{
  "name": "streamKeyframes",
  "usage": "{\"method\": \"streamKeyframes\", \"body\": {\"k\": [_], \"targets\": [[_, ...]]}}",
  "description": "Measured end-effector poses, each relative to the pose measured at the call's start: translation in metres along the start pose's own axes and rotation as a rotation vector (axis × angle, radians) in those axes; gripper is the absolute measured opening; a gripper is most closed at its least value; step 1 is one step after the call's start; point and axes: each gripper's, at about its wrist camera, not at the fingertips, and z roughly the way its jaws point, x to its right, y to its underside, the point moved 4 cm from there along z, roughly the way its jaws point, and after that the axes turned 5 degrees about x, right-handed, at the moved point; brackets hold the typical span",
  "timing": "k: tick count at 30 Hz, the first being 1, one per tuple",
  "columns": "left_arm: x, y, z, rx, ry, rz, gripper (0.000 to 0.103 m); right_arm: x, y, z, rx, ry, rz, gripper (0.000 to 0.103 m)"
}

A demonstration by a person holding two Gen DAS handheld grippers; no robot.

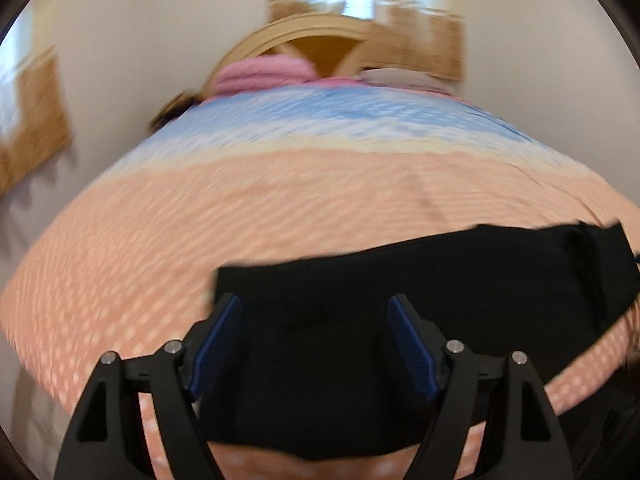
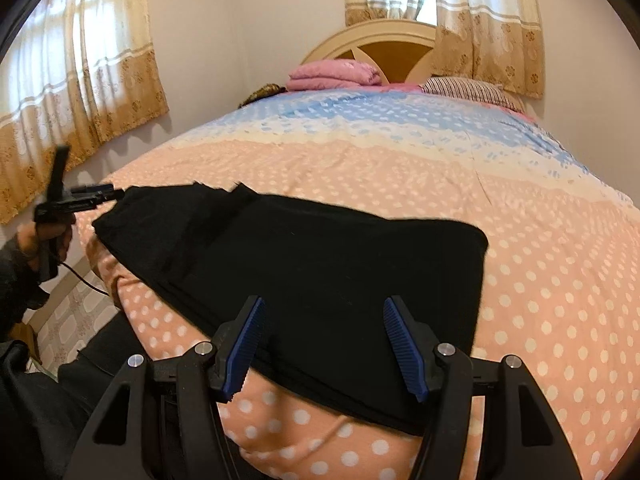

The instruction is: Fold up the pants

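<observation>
Both grippers are released. The right gripper (image 2: 324, 344) hangs over the black pants (image 2: 304, 264), folded along the bed's (image 2: 540, 240) near edge. The left gripper (image 1: 314, 344), blurred, seems empty. A one-sided pinch could drag the fold crooked or off the edge.

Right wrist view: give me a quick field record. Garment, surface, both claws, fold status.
garment: black fabric pants, folded into a flat band
surface: pink polka-dot bedspread, blue band toward the headboard
left claw: open, over the pants, nothing pinched
right claw: open, above the pants' near edge, nothing pinched
left hand: at the pants' left end, holding its tool
fold status: lying flat and released; further folds cannot be judged
</observation>
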Motion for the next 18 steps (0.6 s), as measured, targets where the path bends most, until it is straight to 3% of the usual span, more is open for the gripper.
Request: {"method": "streamKeyframes", "body": {"k": [2,6,11,14,18], "targets": [[-0.018,0.01,0.008,-0.017,-0.003,-0.073,0.079,-0.007,-0.001,0.003,0.0,-0.007,-0.017,0.063],[-0.042,0.028,0.021,-0.037,0.076,-0.262,0.078,-0.02,0.001,0.009,-0.012,-0.009,-0.048,0.063],[-0.036,0.032,0.025,-0.027,0.111,-0.283,0.077,-0.038,0.003,0.013,-0.013,-0.036,-0.087,0.063],[-0.03,0.032,0.023,-0.049,0.105,-0.23,0.061,-0.042,0.003,0.014,-0.012,-0.046,-0.091,0.063],[-0.039,0.028,0.019,-0.062,0.106,-0.24,0.043,-0.042,0.004,0.014,-0.009,-0.045,-0.089,0.063]]}}
